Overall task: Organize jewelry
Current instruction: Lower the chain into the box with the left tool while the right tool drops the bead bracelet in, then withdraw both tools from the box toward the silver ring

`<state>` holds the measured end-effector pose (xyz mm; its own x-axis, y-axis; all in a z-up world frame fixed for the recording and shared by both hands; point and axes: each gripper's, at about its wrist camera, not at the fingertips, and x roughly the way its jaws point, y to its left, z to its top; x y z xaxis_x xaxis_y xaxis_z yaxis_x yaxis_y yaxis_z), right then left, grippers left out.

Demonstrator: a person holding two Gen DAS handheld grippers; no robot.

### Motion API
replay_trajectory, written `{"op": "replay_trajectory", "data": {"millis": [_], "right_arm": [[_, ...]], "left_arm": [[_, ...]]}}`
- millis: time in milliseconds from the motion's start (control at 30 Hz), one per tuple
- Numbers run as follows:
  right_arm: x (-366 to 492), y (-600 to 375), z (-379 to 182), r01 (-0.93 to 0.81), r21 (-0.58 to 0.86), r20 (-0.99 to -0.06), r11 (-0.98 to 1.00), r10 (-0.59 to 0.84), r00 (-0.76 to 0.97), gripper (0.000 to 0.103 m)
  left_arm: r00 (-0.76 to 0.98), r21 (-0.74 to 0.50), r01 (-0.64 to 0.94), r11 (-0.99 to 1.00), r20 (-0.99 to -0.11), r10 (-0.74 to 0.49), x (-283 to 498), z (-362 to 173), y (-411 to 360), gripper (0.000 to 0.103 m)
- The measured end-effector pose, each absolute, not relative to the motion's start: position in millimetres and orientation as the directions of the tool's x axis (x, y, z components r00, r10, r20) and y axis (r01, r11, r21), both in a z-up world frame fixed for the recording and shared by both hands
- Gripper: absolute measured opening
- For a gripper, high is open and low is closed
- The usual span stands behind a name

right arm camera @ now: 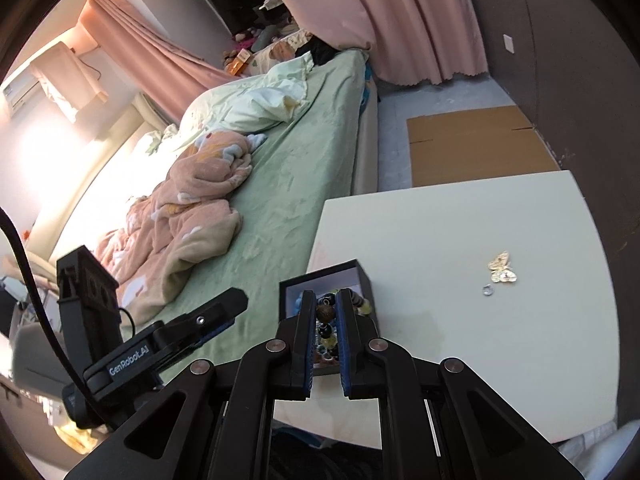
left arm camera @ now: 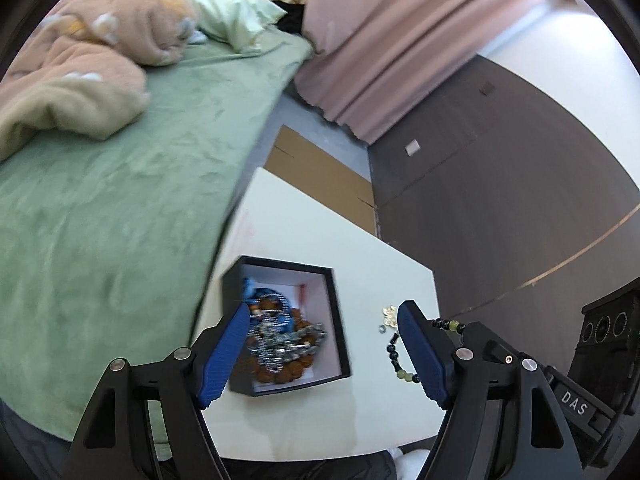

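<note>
A black box (left arm camera: 338, 312) with a white inside stands on the white table (left arm camera: 304, 224) and holds a heap of bead and chain jewelry (left arm camera: 282, 340). My left gripper (left arm camera: 322, 322) is open and empty, hovering over the box. My right gripper (right arm camera: 325, 300) is shut on a bead bracelet (right arm camera: 325, 314) of black, brown and pale green beads, held just above the box (right arm camera: 366, 280). The bracelet also shows in the left wrist view (left arm camera: 394, 354), hanging from the right gripper. A gold butterfly piece (right arm camera: 502, 268) and a small ring (right arm camera: 487, 290) lie on the table to the right.
A bed with a green sheet (left arm camera: 100, 216) and a peach blanket (right arm camera: 180, 216) runs along the table's left side. Flat cardboard (right arm camera: 476, 144) lies on the floor beyond the table. Pink curtains (left arm camera: 400, 40) hang behind. A dark wall (left arm camera: 500, 200) is on the right.
</note>
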<state>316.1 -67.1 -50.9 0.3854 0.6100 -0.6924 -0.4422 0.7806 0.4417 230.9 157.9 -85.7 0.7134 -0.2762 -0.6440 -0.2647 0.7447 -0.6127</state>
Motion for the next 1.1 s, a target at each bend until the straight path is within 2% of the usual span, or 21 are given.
{"op": "replay_trajectory", "data": {"millis": [433,700,767,800,833,1100], "right_arm": [[324.2,-20.0,-70.9,-0.454,0.424,-0.716,0.784,0.597,0.362,0.011],[338.1,9.1,-84.1,-0.486,0.258,-0.774,0.835,0.480,0.413,0.012],[341.9,17.4,-91.7,-0.505,0.240,-0.806,0.829,0.460,0.372,0.025],[343.3,18.4,-95.8,-0.509,0.261,-0.817,0.820,0.469,0.337,0.037],[342.6,16.0,-97.0,-0.506,0.276,-0.814,0.817,0.479,0.329,0.040],[330.1,-41.4,-98.6,-0.419,0.362,-0.779,0.833,0.517,0.356,0.040]], "left_arm": [[0.738,-0.664,-0.356,0.657,-0.631,-0.238,175.4,-105.7,198.4,0.077],[0.739,-0.662,-0.380,0.646,-0.638,-0.218,163.6,-111.9,210.7,0.077],[0.739,-0.662,-0.381,0.646,-0.637,-0.218,163.4,-112.8,211.0,0.077],[0.739,-0.661,-0.381,0.647,-0.638,-0.217,163.0,-113.0,211.0,0.077],[0.739,-0.660,-0.381,0.648,-0.638,-0.216,163.2,-113.4,210.6,0.077],[0.732,-0.651,-0.358,0.670,-0.641,-0.232,167.6,-113.6,197.9,0.077]]}}
